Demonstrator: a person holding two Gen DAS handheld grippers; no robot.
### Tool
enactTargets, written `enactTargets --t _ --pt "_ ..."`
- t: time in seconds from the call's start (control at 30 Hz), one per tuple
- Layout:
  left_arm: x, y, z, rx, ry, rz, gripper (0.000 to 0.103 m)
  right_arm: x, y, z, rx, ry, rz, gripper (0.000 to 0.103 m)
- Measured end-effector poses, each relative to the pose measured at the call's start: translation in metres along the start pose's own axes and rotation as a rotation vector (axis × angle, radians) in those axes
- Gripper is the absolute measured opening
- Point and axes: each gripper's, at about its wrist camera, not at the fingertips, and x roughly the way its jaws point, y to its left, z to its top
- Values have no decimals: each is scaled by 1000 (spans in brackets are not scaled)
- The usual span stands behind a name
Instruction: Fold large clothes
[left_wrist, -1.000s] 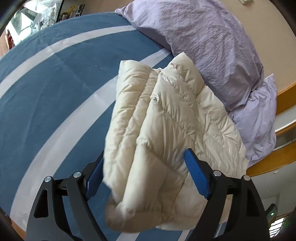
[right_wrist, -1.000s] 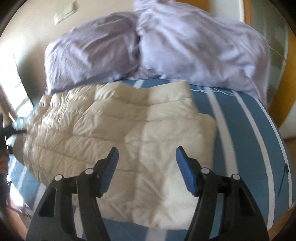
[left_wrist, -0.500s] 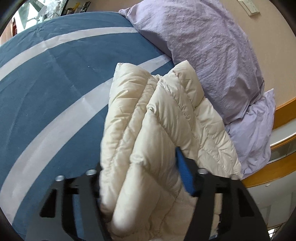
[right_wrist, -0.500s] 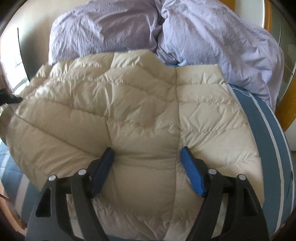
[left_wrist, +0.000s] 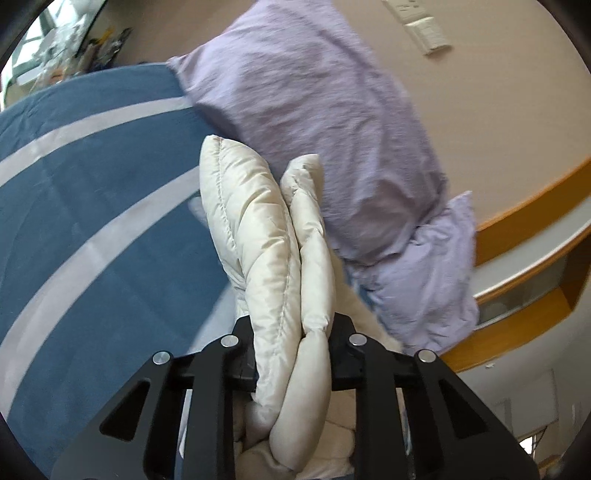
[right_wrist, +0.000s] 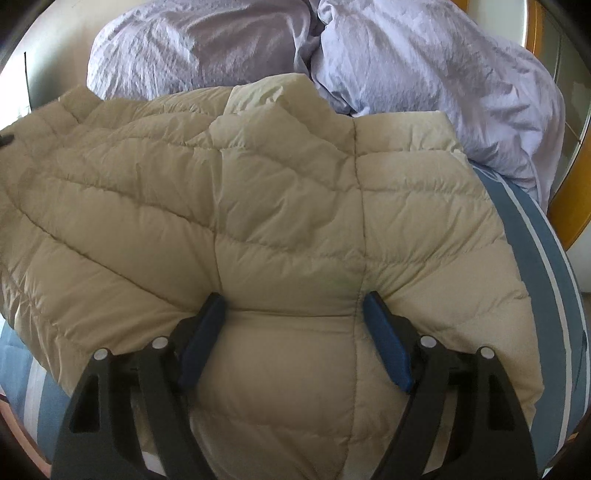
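A cream quilted puffer jacket (right_wrist: 277, 184) lies spread over the blue, white-striped bed cover (right_wrist: 535, 258). In the left wrist view a doubled edge of the jacket (left_wrist: 258, 221) stands up between the jaws of my left gripper (left_wrist: 293, 325), which are closing and squeeze the two puffy layers. My right gripper (right_wrist: 292, 301) rests on the jacket's near part, pointing steeply down. Its jaws stand wide and are still opening, and a bulge of the padding swells between the blue pads (right_wrist: 384, 339) without being pinched.
Lilac pillows (left_wrist: 332, 129) and a crumpled lilac duvet (right_wrist: 443, 74) lie at the head of the bed, touching the jacket's far edge. A wooden headboard ledge (left_wrist: 517, 325) and a wall with a switch plate (left_wrist: 424, 29) stand behind. Striped bed cover (left_wrist: 92, 221) stretches to the left.
My left gripper has closed on the jacket's edge and lifted it, so the fold now stands upright. The right gripper came down onto the jacket, opened wider, then stayed put.
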Motion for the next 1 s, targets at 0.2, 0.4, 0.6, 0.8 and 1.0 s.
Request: enactTargets --t 0.2,0.4,0.6,0.8,1.0 --pt "-4 -44 -7 70 3 -95 22 1 0 0 10 5 12 78" --pt "-3 -84 -17 129 35 -181 22 1 -2 1 17 8 27 79" --pt "12 -125 -40 189 97 -258 22 3 -4 2 25 12 47 80" --pt "42 -161 -72 244 187 -305 22 3 -4 3 31 13 61 82" --pt "82 -192 -113 291 302 -324 22 2 -6 4 38 11 81 82"
